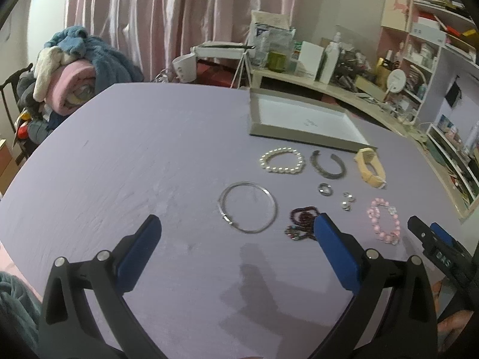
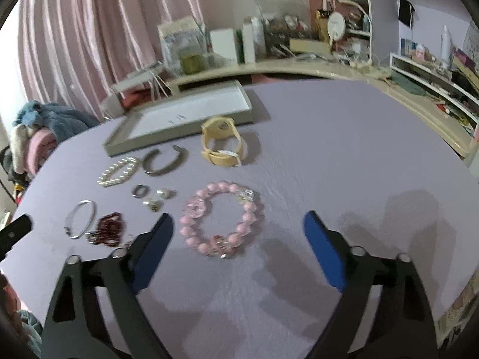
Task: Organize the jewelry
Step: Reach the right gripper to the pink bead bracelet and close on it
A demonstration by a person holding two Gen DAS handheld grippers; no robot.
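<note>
Jewelry lies on a lilac table (image 1: 134,155). A pink bead bracelet (image 2: 221,218) sits just ahead of my open, empty right gripper (image 2: 239,224). A thin silver bangle (image 1: 247,206) lies just ahead of my open, empty left gripper (image 1: 236,224), with a dark red bead piece (image 1: 302,221) at its right finger. Farther back lie a pearl bracelet (image 1: 281,160), a grey cuff (image 1: 327,164), a cream watch (image 2: 220,140), a small ring (image 1: 324,189) and earrings (image 1: 347,201). A shallow grey tray (image 1: 257,113) with a white floor stands behind them.
A pile of folded blankets (image 1: 74,68) rests on a chair at the far left. A cluttered desk shelf (image 1: 329,77) and shelving (image 1: 425,45) run behind and right of the table. Pink curtains hang at the back.
</note>
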